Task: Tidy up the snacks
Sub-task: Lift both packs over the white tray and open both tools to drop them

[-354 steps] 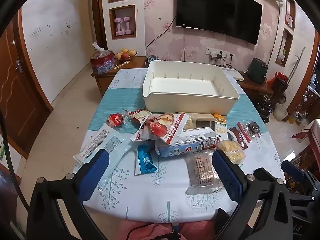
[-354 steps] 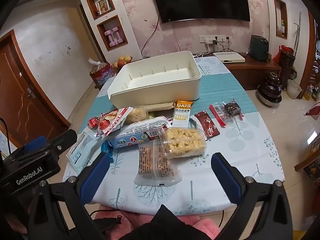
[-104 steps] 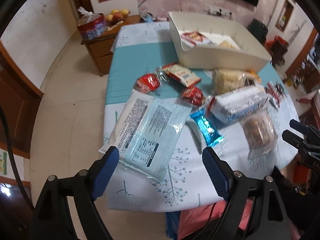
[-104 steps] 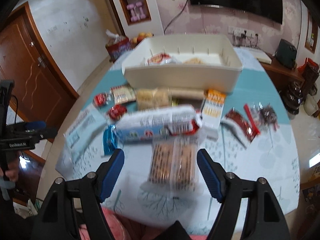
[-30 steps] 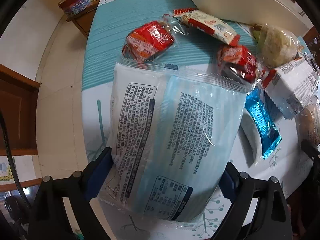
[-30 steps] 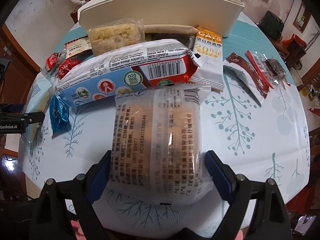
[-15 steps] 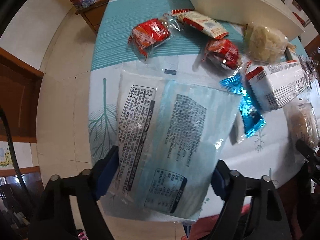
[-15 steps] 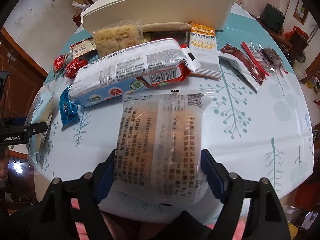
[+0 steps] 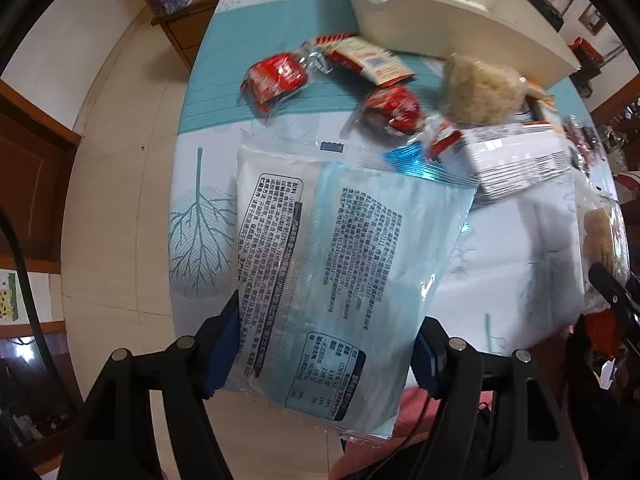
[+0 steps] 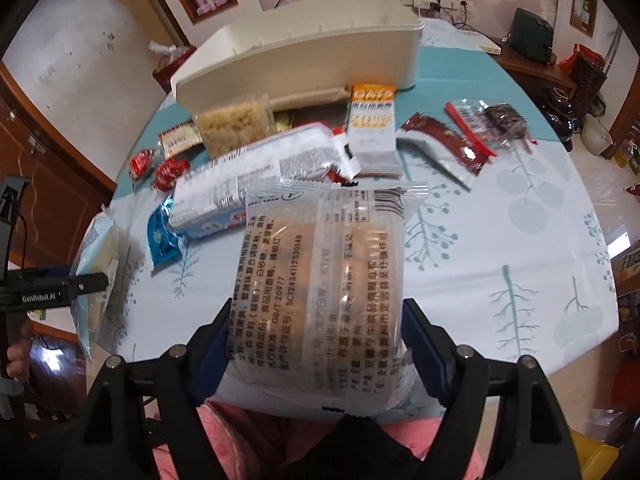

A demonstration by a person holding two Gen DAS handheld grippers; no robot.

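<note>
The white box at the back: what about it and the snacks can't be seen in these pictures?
- White box contents: right wrist view, hidden by its near wall; left wrist view, mostly cut off by the top edge.
- Brown packet below the box: right wrist view, mostly covered by other snacks.
- Oat bar small print: blurred.

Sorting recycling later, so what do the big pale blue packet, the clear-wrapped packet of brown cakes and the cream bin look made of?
The big pale blue packet looks like thin glossy plastic film: glare and a crimped end seal. The clear-wrapped packet of brown cakes seems the same kind of film, see-through, with a serrated top edge. The cream bin looks like rigid moulded plastic, matt and smooth-walled; I cannot be sure.
</note>
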